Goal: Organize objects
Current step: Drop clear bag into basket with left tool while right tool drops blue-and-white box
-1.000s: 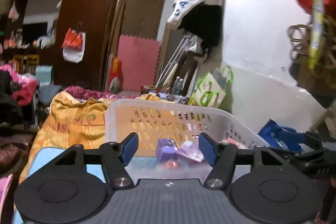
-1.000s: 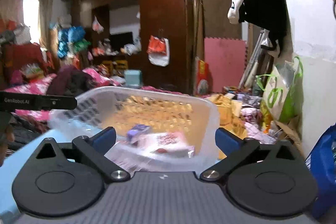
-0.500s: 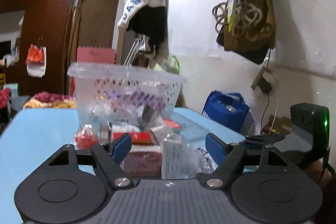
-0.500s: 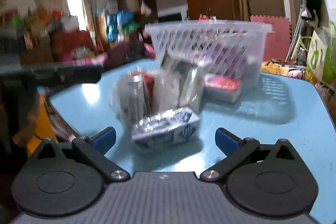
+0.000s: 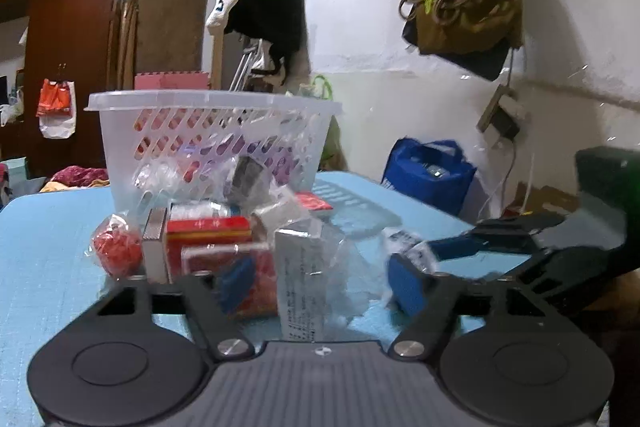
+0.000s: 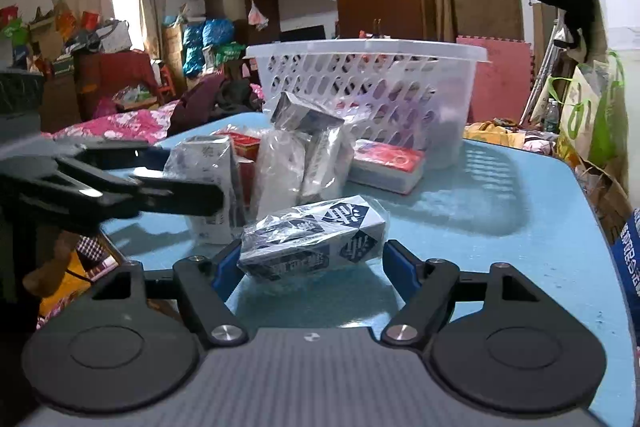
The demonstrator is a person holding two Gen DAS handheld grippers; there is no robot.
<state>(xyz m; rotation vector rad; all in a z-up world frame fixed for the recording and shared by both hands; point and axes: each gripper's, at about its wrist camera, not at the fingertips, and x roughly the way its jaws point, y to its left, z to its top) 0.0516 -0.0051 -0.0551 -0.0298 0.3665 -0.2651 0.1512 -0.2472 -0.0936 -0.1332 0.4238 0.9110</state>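
A pile of plastic-wrapped boxes lies on the blue table (image 5: 48, 227) in front of a clear slotted basket (image 5: 212, 107) (image 6: 360, 47). My left gripper (image 5: 320, 287) is low at the pile. Its jaws are closing around an upright grey-white box (image 5: 300, 287) (image 6: 208, 187), with gaps still on both sides. My right gripper (image 6: 312, 267) is closing on a black-and-white box (image 6: 316, 239) lying flat; the pads are at its wrapping, and a firm press does not show. Each gripper appears in the other's view, the left gripper (image 6: 180, 195) and the right gripper (image 5: 440, 251).
Red boxes (image 5: 208, 227) (image 6: 384, 163), a red mesh packet (image 5: 118, 251) and silver wrapped boxes (image 6: 304, 119) crowd the space before the basket. A blue bag (image 5: 428, 175) stands beyond the table's edge by the white wall. The table (image 6: 500, 227) ends at the right.
Both grippers have dropped from above the basket to table level in front of the pile. Their jaws have narrowed around a box each.
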